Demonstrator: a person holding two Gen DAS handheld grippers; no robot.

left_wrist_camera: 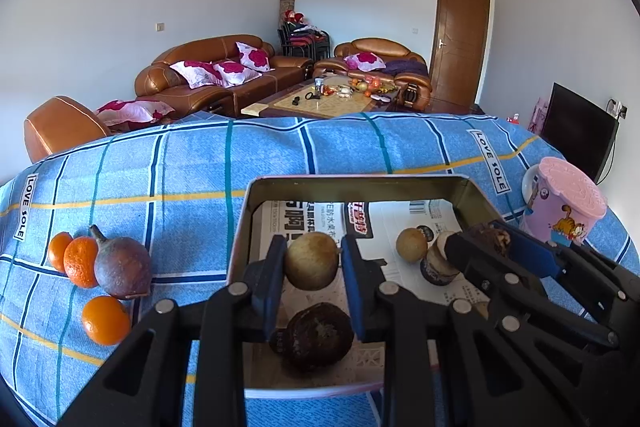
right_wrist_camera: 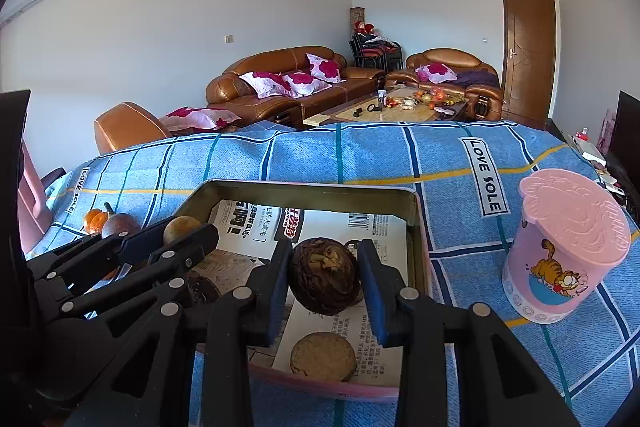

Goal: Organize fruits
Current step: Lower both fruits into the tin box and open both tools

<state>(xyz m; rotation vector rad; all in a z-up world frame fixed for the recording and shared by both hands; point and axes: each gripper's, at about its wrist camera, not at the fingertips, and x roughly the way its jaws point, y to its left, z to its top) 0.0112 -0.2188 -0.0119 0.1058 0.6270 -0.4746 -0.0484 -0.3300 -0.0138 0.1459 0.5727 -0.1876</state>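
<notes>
On blue checked cloth [left_wrist_camera: 360,147], left wrist view: metal tin [left_wrist_camera: 360,183] lined with newspaper [left_wrist_camera: 400,227], far rim well short of cloth's back edge, open cloth beyond and to left. Left gripper [left_wrist_camera: 312,263] above tin, clamped on pale round fruit [left_wrist_camera: 311,261], blue pads [left_wrist_camera: 274,267] touching both sides. Below it dark wrinkled fruit [left_wrist_camera: 316,339] on tin floor. Small tan fruit [left_wrist_camera: 411,245] further right on paper, cut-topped piece [left_wrist_camera: 438,263] just beside it. Right gripper [left_wrist_camera: 486,241] entering from right over tin, gripping dark brown fruit [left_wrist_camera: 490,237]. Outside tin, left: three oranges [left_wrist_camera: 106,321] bunched around purplish stemmed fruit [left_wrist_camera: 122,267]. Pink lidded cup [left_wrist_camera: 568,203] near cloth's right edge. Right wrist view: right gripper [right_wrist_camera: 324,281] closed on same dark brown fruit [right_wrist_camera: 324,277], mottled, ridged skin, held over tin [right_wrist_camera: 312,187]. Flat-cut round piece [right_wrist_camera: 323,357] on paper near front rim, not identifiable in other view. Left gripper [right_wrist_camera: 184,233] at left with pale fruit [right_wrist_camera: 181,229]. Pink cup [right_wrist_camera: 560,251] upright, clear of tin, bare cloth between.
</notes>
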